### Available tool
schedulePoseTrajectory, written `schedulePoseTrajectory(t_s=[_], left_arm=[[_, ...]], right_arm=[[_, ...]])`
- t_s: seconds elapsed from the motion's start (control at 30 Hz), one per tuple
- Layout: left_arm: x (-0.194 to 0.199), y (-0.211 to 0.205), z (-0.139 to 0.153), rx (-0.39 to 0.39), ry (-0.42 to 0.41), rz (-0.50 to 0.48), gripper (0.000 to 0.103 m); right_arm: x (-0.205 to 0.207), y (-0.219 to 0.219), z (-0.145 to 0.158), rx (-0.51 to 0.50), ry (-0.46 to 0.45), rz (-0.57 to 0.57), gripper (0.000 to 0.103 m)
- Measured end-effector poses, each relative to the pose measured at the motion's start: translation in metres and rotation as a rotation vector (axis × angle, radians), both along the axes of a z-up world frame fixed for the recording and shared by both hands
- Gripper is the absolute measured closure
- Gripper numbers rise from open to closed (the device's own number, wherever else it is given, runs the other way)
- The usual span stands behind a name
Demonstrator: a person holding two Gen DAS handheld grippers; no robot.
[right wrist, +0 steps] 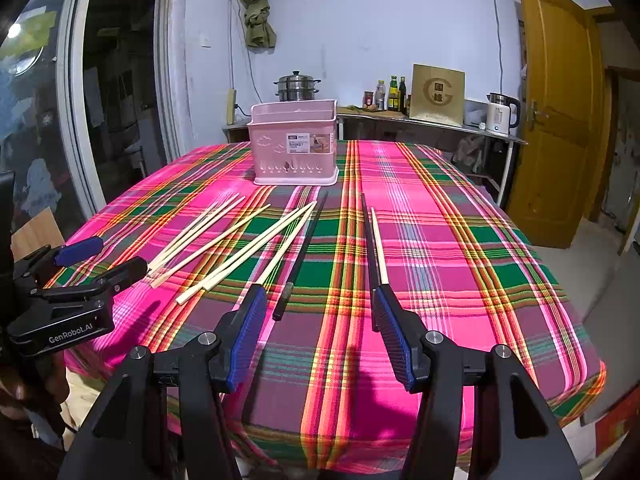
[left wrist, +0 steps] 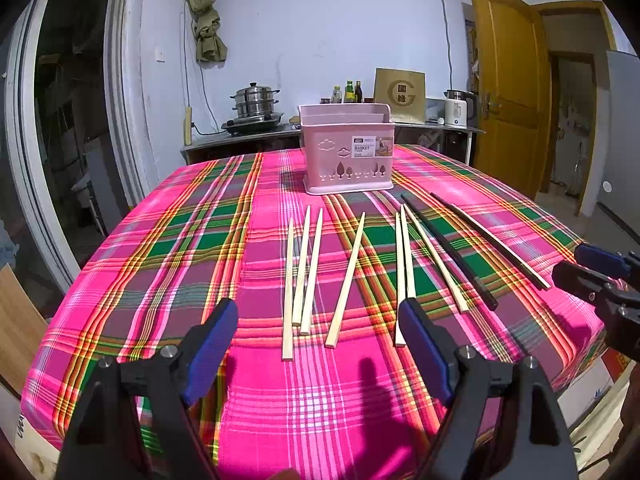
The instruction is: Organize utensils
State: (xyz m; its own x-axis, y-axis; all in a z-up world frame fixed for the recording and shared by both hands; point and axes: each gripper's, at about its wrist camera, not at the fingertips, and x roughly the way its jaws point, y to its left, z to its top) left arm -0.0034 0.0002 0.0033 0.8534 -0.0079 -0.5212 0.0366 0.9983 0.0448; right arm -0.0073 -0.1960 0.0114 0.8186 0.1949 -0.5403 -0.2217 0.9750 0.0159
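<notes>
Above the near edge of the plaid tablecloth (left wrist: 160,248): left gripper (left wrist: 318,322) spread wide, empty, blue pads (left wrist: 210,352) apart over the butt ends of the pale chopsticks (left wrist: 306,272). At three o'clock of it, right gripper (right wrist: 320,308) likewise wide open, holding nothing, hanging over bare cloth between two black chopsticks (right wrist: 304,248). One more pale stick (right wrist: 378,246) lying along the farther black one (right wrist: 370,240), just beside its right pad. Toward twelve o'clock, well beyond the tips of all the sticks, pink basket (left wrist: 346,148) upright on the cloth, nothing between. Farther off at twelve, counter with steamer pot (left wrist: 256,102), bottles (left wrist: 350,92), kettle (left wrist: 458,108); yellow door (left wrist: 508,80) at two o'clock.
</notes>
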Motion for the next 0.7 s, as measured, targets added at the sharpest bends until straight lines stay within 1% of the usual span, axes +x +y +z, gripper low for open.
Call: schedulePoseTrajectory(t_s=[0.7], left_arm=[[-0.0031,-0.0031,0.0072,-0.004,-0.005,-0.002,0.019]], right_arm=[[-0.002,0.0012,0.0052,-0.005,-0.011,0.001,0.047]])
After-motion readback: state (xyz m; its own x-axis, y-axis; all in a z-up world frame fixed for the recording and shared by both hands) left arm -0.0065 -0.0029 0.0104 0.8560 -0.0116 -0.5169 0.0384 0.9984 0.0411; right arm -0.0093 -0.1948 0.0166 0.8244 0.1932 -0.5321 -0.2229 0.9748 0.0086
